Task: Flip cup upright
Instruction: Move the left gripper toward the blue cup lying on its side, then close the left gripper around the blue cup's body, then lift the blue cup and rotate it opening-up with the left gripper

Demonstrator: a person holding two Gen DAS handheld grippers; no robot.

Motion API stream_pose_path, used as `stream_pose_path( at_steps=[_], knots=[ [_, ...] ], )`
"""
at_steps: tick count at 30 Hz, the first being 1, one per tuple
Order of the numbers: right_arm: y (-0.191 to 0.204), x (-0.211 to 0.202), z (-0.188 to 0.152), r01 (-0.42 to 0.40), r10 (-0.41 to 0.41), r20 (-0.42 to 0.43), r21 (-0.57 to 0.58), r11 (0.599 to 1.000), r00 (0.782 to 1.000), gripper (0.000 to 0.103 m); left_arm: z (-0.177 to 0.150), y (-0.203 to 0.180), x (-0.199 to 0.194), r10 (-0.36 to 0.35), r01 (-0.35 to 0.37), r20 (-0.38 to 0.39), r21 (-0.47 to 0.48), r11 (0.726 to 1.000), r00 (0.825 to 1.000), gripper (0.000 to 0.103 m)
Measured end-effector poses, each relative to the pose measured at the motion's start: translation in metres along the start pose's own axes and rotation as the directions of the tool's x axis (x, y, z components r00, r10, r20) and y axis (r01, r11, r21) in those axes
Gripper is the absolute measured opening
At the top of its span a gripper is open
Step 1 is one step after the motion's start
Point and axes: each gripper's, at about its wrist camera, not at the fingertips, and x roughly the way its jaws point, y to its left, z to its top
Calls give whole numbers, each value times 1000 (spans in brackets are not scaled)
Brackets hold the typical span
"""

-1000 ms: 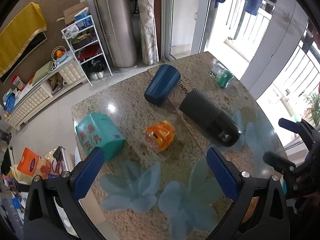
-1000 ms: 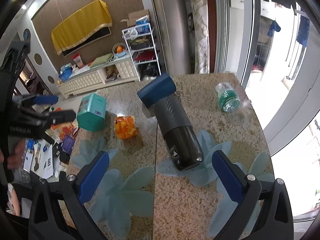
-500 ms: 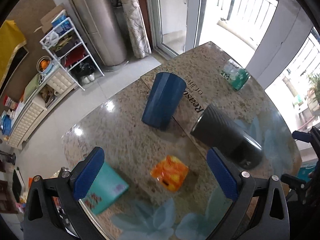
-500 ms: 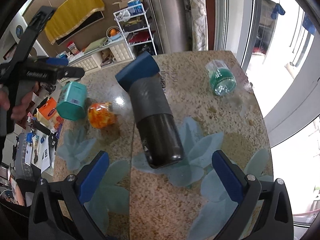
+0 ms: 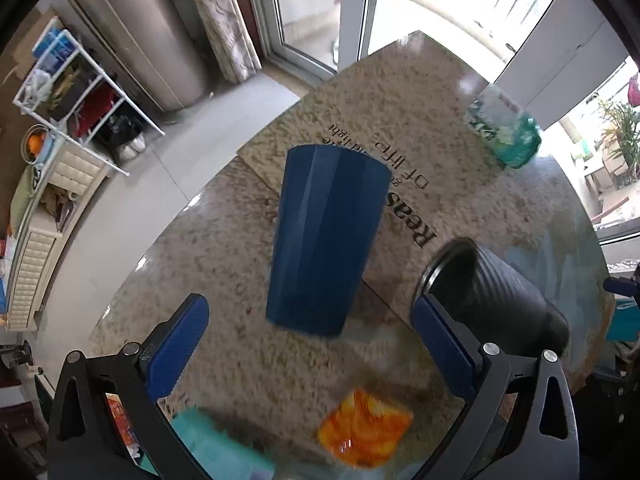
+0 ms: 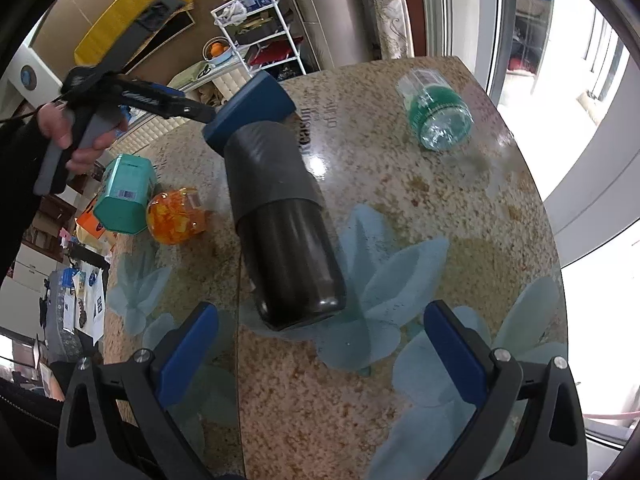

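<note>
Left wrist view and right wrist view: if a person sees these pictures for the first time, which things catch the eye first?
Most striking is the blue cup, lying on its side in the middle of the table, just ahead of the open left tongs. Next comes the black cup, also on its side, in front of the open right tongs. A teal bottle lies near the table's far edge.

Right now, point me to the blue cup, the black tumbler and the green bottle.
blue cup [image 5: 324,236]: left wrist view, middle of its side wall.
black tumbler [image 6: 288,248]: right wrist view, smooth lower body.
green bottle [image 6: 438,114]: right wrist view, green label area.
</note>
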Motion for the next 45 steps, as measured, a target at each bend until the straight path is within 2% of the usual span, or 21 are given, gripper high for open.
stream_pose_path(
  at_steps=[5, 12, 23, 24, 26, 27, 33, 36, 41, 45],
  knots=[
    [-16, 6, -4, 3, -2, -17, 34, 999, 1000, 103, 19, -4, 27, -41, 42, -50, 23, 999, 998, 103],
    [-36, 10, -6, -3, 5, -29, 77, 997, 1000, 103, 32, -13, 57, -32, 38, -105, 59, 998, 994, 103],
    [-36, 16, -10, -63, 67, -42, 85, 994, 997, 103, 44, -2, 78, -65, 68, -122, 24, 997, 990, 103],
    [-36, 17, -11, -65, 69, -44, 87, 994, 997, 103, 45, -2, 79, -79, 82, -124, 19, 996, 989, 100],
    [-37, 18, -11, -68, 73, -46, 95, 993, 996, 103, 47, 1, 84, -88, 90, -136, 13, 996, 987, 88],
    [-36, 20, -10, -66, 71, -48, 98, 993, 996, 103, 50, 3, 89, -78, 81, -146, 18, 997, 986, 84],
    [-37, 20, -11, -59, 65, -50, 115, 992, 997, 103, 51, 8, 95, -51, 57, -154, 38, 998, 987, 82],
    [-40, 21, -12, -51, 58, -57, 123, 991, 997, 103, 54, 5, 91, -31, 38, -129, 55, 998, 991, 73],
    [-40, 20, -13, -55, 62, -58, 121, 991, 996, 103, 50, 3, 89, -23, 31, -128, 58, 998, 992, 73],
    [-39, 20, -13, -56, 63, -57, 120, 991, 996, 103, 39, -5, 79, 52, -48, -96, 37, 998, 994, 73]
  ],
)
